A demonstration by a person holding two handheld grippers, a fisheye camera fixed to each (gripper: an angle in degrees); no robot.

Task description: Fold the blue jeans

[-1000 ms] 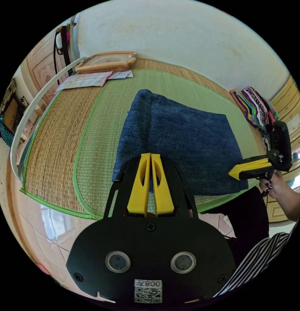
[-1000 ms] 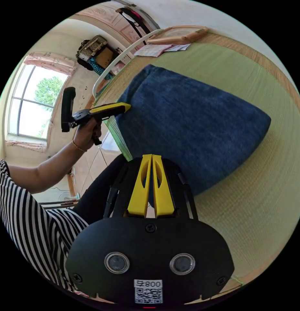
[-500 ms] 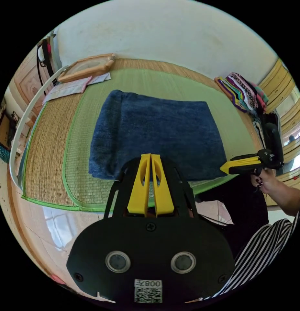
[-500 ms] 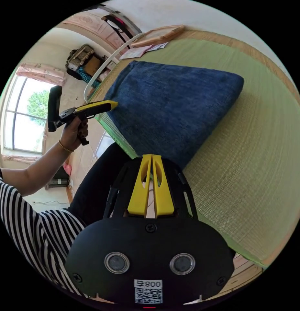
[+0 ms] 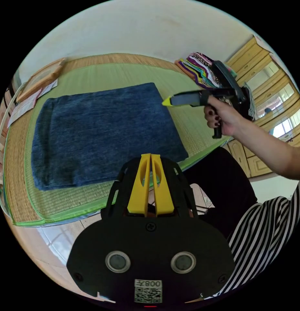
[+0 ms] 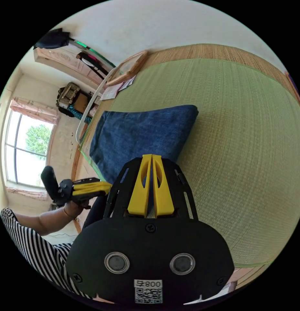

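The blue jeans (image 5: 101, 129) lie folded into a flat rectangle on a green woven mat (image 5: 124, 71). My left gripper (image 5: 151, 156) hangs shut above the mat's near edge, off the jeans, with nothing between its jaws. In the left gripper view the right gripper (image 5: 166, 101) is held in a hand, shut, in the air beside the jeans' far right corner. The right gripper view has the jeans (image 6: 140, 136) ahead of my shut right gripper (image 6: 151, 156), and the left gripper (image 6: 107, 187) low at the left, held over the floor.
A stack of colourful folded clothes (image 5: 201, 69) sits at the mat's far right corner by wooden cabinets (image 5: 269, 84). A wooden frame and papers (image 6: 124, 76) lie at the mat's other end, near a white rail (image 6: 91, 103). The person's striped sleeve (image 5: 269, 226) is close.
Both grippers have drawn back from the folded jeans. The right gripper rose and swung over toward the far right corner. The jeans lie as before.
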